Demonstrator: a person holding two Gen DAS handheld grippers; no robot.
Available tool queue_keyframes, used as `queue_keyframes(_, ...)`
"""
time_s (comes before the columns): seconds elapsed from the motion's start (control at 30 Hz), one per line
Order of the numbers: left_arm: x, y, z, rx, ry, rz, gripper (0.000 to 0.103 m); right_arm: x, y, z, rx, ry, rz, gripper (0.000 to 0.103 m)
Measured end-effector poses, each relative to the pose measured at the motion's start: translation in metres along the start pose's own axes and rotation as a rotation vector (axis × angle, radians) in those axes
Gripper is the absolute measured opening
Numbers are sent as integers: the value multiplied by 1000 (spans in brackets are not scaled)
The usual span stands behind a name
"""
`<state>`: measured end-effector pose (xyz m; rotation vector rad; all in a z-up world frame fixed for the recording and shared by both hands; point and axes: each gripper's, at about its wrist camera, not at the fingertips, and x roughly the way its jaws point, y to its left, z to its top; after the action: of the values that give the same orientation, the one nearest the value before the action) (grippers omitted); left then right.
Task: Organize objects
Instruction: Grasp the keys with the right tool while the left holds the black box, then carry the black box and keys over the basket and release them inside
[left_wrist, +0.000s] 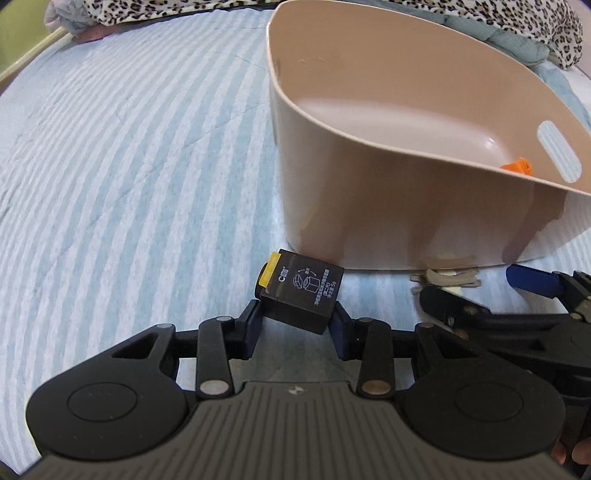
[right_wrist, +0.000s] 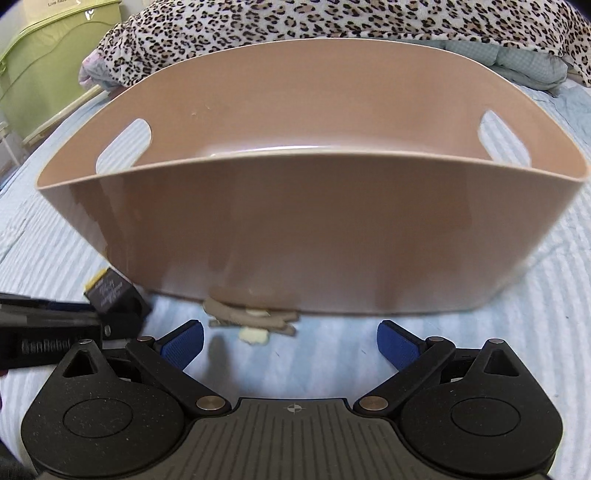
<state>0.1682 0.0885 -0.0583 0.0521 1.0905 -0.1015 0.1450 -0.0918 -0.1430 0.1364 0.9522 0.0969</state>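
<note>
Here the left gripper (left_wrist: 297, 317) is clamped on a small black box (left_wrist: 303, 295), its two fingers pressing the box's near lower corners from either side, so the box sits right at the fingertips and juts forward beyond them. The box is tilted, its printed face turned up toward the camera, and its yellow end (left_wrist: 269, 272) points ahead and to the left of the claw; its long axis runs from that yellow end back toward the right finger. Just beyond the box stands the beige basket (left_wrist: 369, 206), whose near wall rises close ahead and to the right, with an orange item (left_wrist: 519, 167) showing inside at its far right end. To the right of the left claw, a tan hair clip (left_wrist: 448, 277) lies on the striped blue bedsheet (left_wrist: 129, 166) against the basket's base. The right gripper (right_wrist: 290, 343) is spread wide with nothing between its blue pads (right_wrist: 183, 345); the clip (right_wrist: 255, 317) lies just ahead of it, slightly left of centre, long axis crosswise.
</note>
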Motion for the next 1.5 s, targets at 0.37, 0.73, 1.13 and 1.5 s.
queue_keyframes(0.37,0,22,4,-21,23,-15,41,11,17,0,6,-39,-79,77)
queue_keyframes(0.73,-21,-5,1,4,10,-18,41,-11,6,-3,2,-55,-51,51)
queue_keyframes(1.13,-50,-33,5,43,-112,-17,41,-61,-16,-17,-21,-51,-29,51)
queue_keyframes(1.5,-108,-54,-14,65,-217,-52,41,-127,-42,-12,6,-149,38,51)
